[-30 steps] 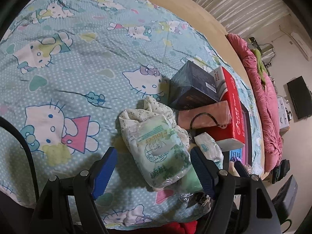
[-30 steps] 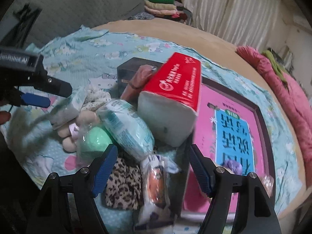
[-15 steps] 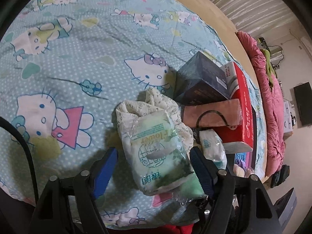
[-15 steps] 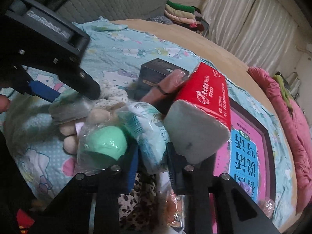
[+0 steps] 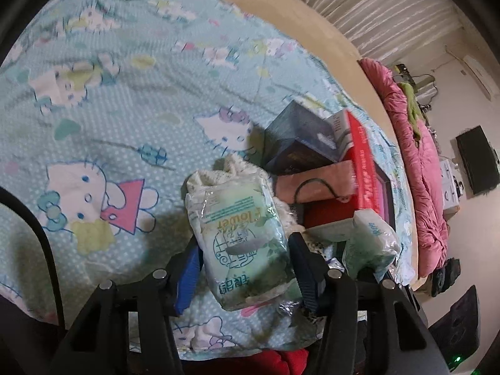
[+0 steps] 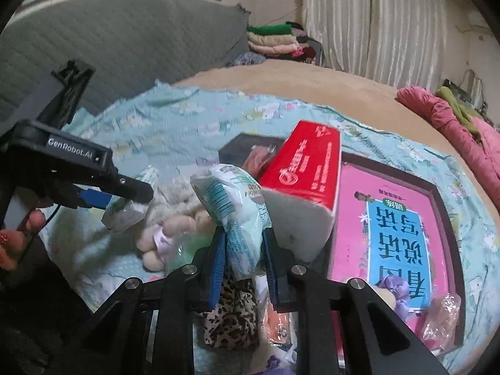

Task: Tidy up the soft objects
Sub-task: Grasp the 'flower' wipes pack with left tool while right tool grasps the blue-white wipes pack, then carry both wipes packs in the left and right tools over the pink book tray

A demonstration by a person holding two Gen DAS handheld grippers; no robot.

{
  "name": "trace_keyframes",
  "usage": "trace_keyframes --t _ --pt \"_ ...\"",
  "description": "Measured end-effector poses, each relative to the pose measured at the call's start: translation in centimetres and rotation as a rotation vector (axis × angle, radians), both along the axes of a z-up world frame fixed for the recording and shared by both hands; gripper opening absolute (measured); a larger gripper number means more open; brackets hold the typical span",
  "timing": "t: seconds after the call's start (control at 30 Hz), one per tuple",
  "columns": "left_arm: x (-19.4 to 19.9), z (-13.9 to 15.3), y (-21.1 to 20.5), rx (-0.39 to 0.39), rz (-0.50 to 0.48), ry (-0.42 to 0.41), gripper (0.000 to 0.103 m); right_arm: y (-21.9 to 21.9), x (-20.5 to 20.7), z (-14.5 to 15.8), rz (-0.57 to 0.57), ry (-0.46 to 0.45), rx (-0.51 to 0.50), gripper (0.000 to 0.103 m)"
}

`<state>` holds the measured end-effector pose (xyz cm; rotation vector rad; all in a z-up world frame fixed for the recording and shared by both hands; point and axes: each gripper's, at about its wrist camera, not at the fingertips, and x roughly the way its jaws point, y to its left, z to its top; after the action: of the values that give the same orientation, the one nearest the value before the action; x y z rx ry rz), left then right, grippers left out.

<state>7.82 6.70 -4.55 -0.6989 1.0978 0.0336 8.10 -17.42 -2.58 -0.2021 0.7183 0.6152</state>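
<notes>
Currently both grippers angle down over the pile on the cartoon-cat bedsheet (image 5: 125, 118).

Left gripper (image 5: 243, 262): jaws have just been closing, now about half span, with the green tissue pack (image 5: 240, 237) between the blue pads. The pack's sides meet both pads, so it reads as gripped. It lies lengthwise along the fingers, its far end over a cream lace cloth (image 5: 215, 175). Seen from the right wrist view, the left gripper (image 6: 125, 197) comes in from the left edge, and a person's fingers (image 6: 18, 237) wrap its handle.

Right gripper (image 6: 242, 250): jaws narrow, just closed, pinching the lower end of a white-and-teal tissue pack (image 6: 237, 206). The pack stands tilted up and to the left out of the jaws, beside the red tissue box (image 6: 306, 181), which leans against it on the right.

Nearby: a dark box (image 5: 297, 137), a pink pouch (image 5: 315, 184), a pink book (image 6: 397, 218) flat on the sheet, a leopard-print cloth (image 6: 231, 312) under the right jaws, and a small plush toy (image 6: 168, 234).
</notes>
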Motion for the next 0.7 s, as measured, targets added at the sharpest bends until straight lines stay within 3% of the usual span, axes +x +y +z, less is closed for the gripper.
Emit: trace_keyframes --t 0.37,0.7 --pt "-0.9 6.0 -4.2 0.15 -0.101 -0.12 0.055 -3.0 -1.7 3.9 -0.074 -0.032 0.106 0.024" --pt "-0.9 9.4 -10.6 0.212 -0.231 -0.187 0.054 -7.8 -1.7 7.1 -0.197 -0.077 0.155 0.024"
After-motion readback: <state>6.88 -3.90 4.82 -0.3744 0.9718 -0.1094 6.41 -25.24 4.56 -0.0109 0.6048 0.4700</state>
